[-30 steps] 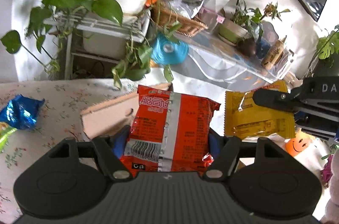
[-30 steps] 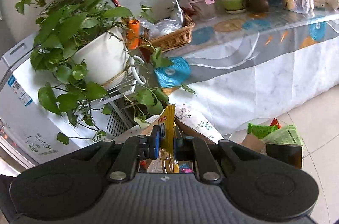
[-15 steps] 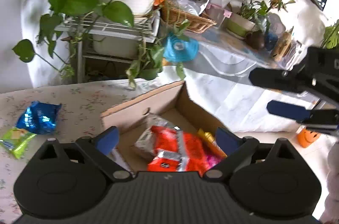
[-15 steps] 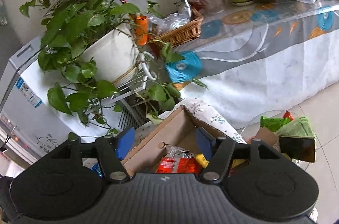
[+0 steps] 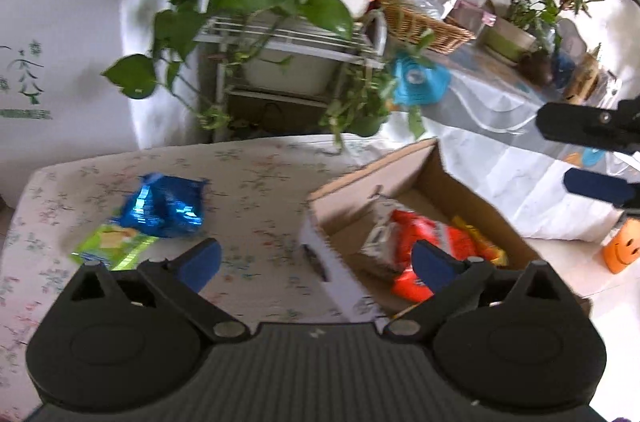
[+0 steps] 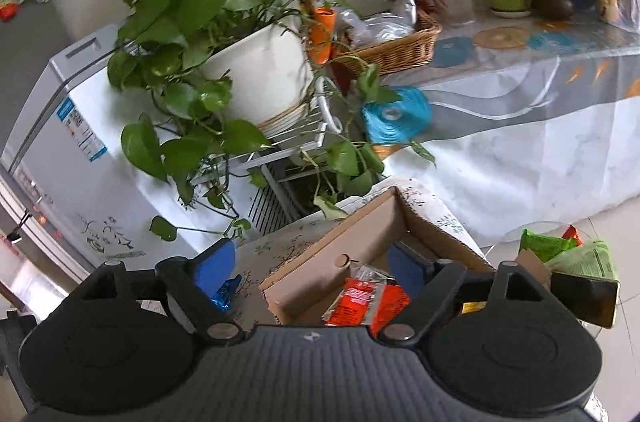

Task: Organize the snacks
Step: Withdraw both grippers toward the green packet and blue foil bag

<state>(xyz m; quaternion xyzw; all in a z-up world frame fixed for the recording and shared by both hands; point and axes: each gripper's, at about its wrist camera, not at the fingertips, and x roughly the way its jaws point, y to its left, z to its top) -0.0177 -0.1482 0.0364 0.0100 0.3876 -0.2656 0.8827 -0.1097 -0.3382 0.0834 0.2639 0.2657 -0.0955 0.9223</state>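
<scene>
An open cardboard box sits on the flowered tablecloth. Inside it lie a red packet, a yellow packet and a silvery packet. To the box's left, a blue packet lies partly on a green packet. My left gripper hangs over the box's near left corner, jaws opening, nothing between them. My right gripper is above the box's right side, jaws also opening and empty.
Behind the table, a white rack holds trailing potted plants. A cloth-covered side table carries a wicker basket and pots. A white appliance stands left. An orange smiley pot and green bags are on the floor.
Both grippers opened. The left let go of the red packet and the right let go of the yellow one; both now lie in the box. The left view swung left toward the blue packet.
</scene>
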